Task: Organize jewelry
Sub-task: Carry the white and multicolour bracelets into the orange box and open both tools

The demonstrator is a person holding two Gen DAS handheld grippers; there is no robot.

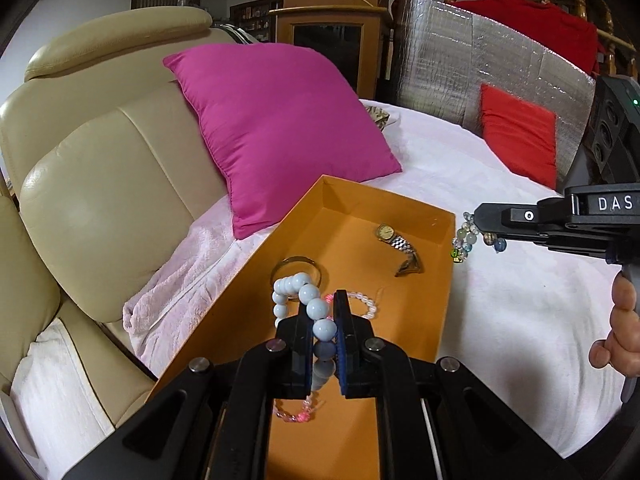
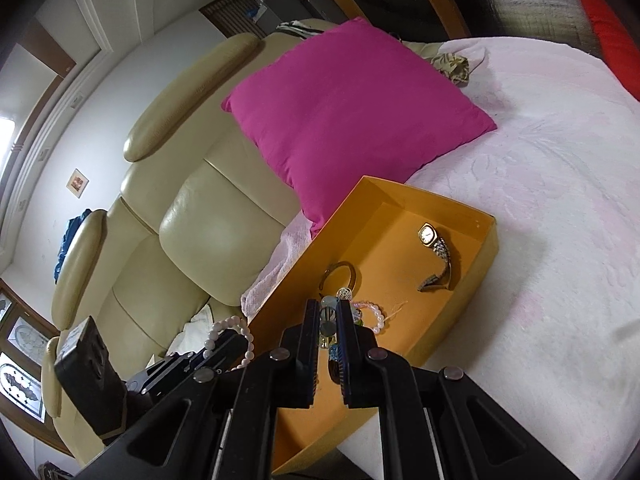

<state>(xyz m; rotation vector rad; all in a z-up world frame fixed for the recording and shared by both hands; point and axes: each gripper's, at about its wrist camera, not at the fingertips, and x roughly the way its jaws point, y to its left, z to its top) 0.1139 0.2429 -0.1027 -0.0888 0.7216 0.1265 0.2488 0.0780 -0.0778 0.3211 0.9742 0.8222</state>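
Left wrist view: left gripper (image 1: pixel 323 312) jaws closed on pale bead bracelet (image 1: pixel 308 300), hanging over orange box (image 1: pixel 256 280). Right gripper (image 2: pixel 325 320) pinches glass-bead bracelet (image 2: pixel 329 326) above same box. Both prob. light, floppy, slippery; grip across strand, btwn beads.

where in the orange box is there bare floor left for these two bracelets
Free: the far end of the orange box, between its far wall and the watch, and the near right strip along the right wall. Crowded: the middle left, where the bangle and pink bead bracelet lie under the left gripper and its white bead bracelet.
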